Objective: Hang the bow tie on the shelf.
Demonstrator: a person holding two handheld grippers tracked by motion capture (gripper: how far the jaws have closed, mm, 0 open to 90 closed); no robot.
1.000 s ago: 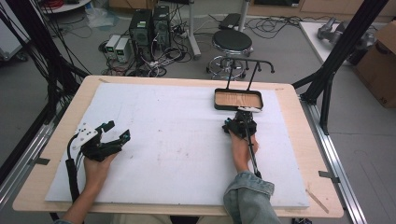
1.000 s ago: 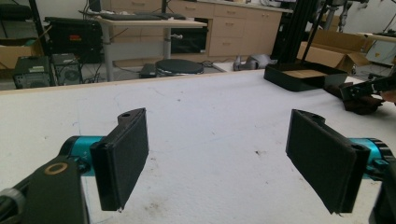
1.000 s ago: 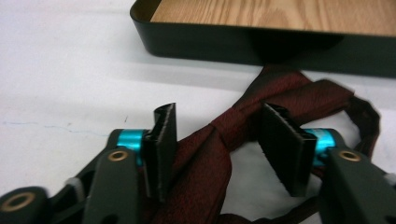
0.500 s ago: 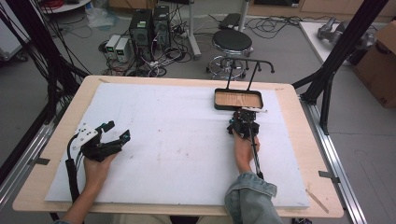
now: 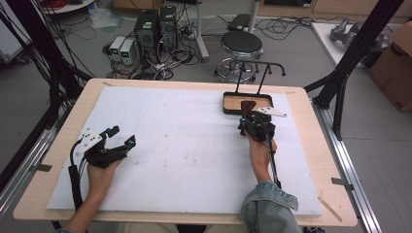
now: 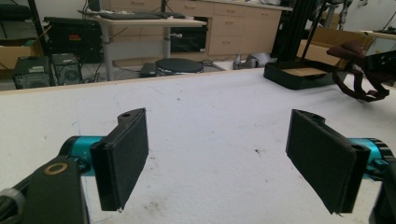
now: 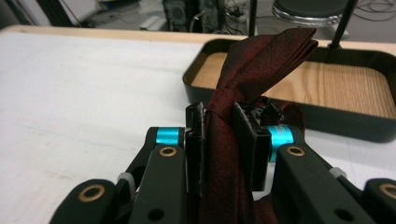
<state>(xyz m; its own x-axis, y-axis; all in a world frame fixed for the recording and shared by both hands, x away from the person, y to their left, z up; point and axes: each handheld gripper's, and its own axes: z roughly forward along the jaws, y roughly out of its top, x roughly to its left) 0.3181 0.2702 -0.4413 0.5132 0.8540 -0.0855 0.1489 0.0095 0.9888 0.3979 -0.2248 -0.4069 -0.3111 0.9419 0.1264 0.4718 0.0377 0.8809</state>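
Observation:
A dark red bow tie (image 7: 266, 56) is pinched between the jaws of my right gripper (image 7: 223, 116), one wing standing up over the near wall of a black tray (image 7: 327, 119) with a wooden floor. In the high view the right gripper (image 5: 247, 116) sits just in front of the tray (image 5: 226, 104), with the bow tie (image 5: 248, 105) at its tip. My left gripper (image 5: 122, 136) rests low at the table's left, open with nothing between its pads (image 6: 123, 154). From the left gripper view, the bow tie (image 6: 352, 49) and its strap hang from the right gripper (image 6: 380, 58) at far right.
A thin black rack (image 5: 257, 65) rises from the tray's back edge. A white sheet (image 5: 184, 145) covers the wooden table (image 5: 311, 145). Beyond the far edge stand a stool (image 5: 241, 44), computer boxes and cables. Black frame posts flank both sides.
My right gripper has drifted slightly to the right with the bow tie in it. The left gripper has stayed put.

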